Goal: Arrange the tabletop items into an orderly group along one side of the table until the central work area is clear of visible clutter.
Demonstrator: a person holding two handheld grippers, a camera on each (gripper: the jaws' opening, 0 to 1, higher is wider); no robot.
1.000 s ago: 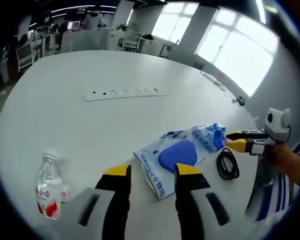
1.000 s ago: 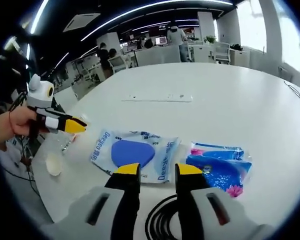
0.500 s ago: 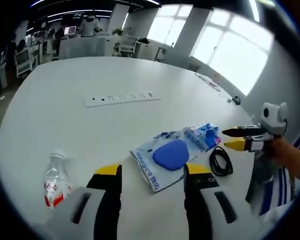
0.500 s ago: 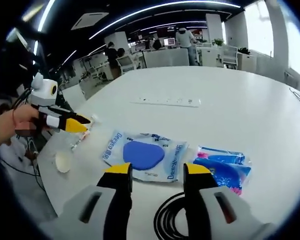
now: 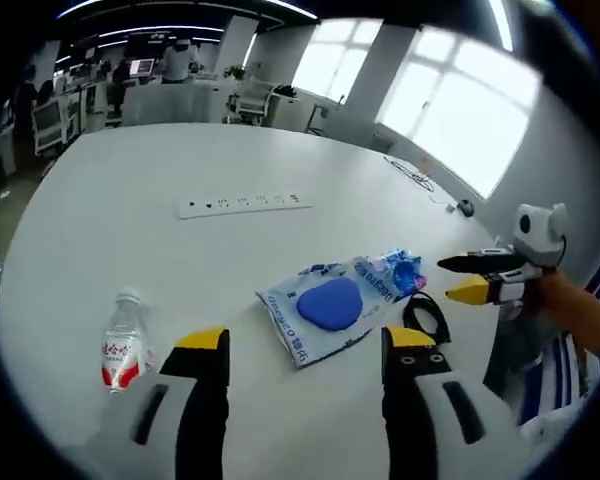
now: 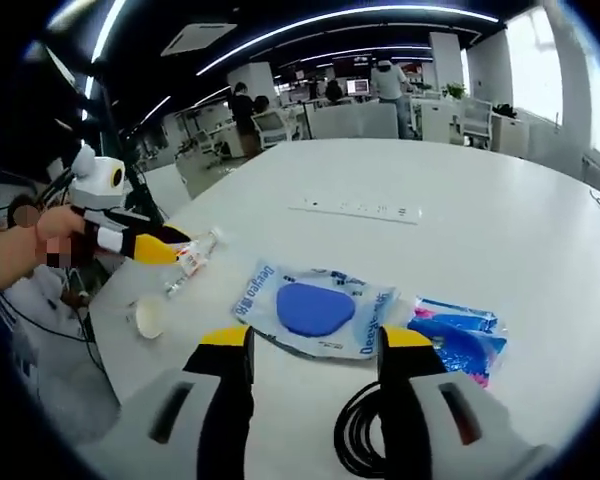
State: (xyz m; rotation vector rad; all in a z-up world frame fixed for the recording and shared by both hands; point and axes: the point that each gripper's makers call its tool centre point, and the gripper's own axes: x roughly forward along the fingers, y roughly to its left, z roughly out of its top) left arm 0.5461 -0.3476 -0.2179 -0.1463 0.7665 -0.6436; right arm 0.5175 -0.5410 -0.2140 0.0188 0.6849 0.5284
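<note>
**Both grippers lifted back, jaws wider, nothing held**

Both cameras have pulled back from the desk (image 5: 100, 220) since a second ago, so the items look smaller, and each gripper's jaws stand further apart than before. The left gripper (image 5: 305, 340) hangs above the white, smooth, rounded desk with its yellow-tipped black jaws spread wide and empty. The right gripper (image 6: 315, 340) is likewise wide open over the desk edge and grips nothing; it also shows from the side in the left gripper view (image 5: 470, 278), held in a person's hand (image 5: 570, 310).

Between the left jaws lies a flat, glossy plastic packet (image 5: 325, 310), white with blue print, with a rounded blue pad inside it. Touching its far end is a crinkled blue packet (image 5: 400, 272) with pink flower print, seen more plainly in the right gripper view (image 6: 455, 335). Just beside that, a coil of black cable (image 5: 425, 318) rests near the desk edge; in the right gripper view the coil (image 6: 365, 440) sits between the jaws, partly hidden by them.

A small clear plastic bottle (image 5: 123, 345) with a red and white label lies on its side to the left of the left jaws; whether it holds anything cannot be told. A small white round cap or cup (image 6: 150, 318) lies near it. A long white power strip (image 5: 245, 204) lies flat further up the desk, well apart from the rest. Office desks and bright windows stand behind.
</note>
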